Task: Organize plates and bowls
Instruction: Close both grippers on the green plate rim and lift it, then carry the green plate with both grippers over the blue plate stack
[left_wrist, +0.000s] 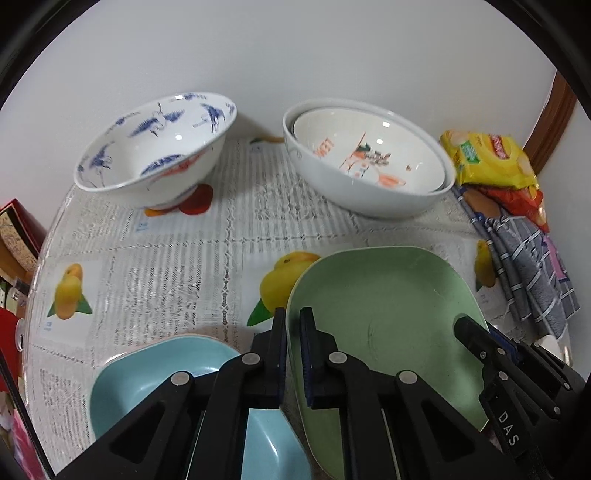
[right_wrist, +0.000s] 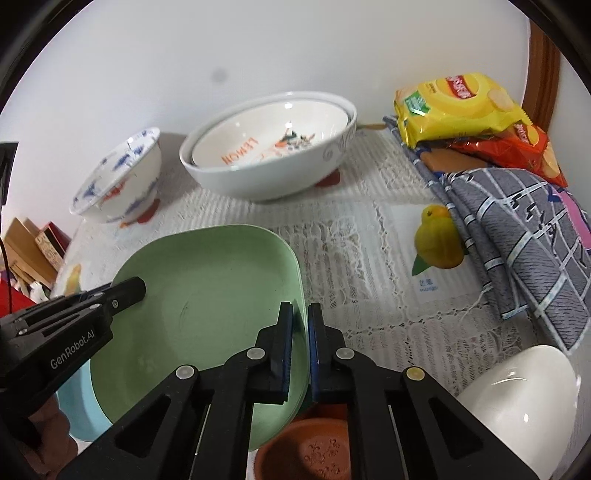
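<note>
My left hand-held gripper (left_wrist: 292, 332) and right hand-held gripper (right_wrist: 301, 328) are clamped on opposite rims of the green plate (right_wrist: 207, 295), above the blue plate (left_wrist: 155, 369). Uneven lifting could tilt it loose.

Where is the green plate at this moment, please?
The green plate is near the front of the table, held at opposite rims by the left gripper and right gripper, partly over the blue plate.

You can read "GenRobot.AI" on the left gripper (right_wrist: 300, 332) body, lower left of the right view; "DAS" on the right gripper (left_wrist: 469, 328), lower right; orange "LEMON" inside the nested white bowl (right_wrist: 258, 147).
</note>
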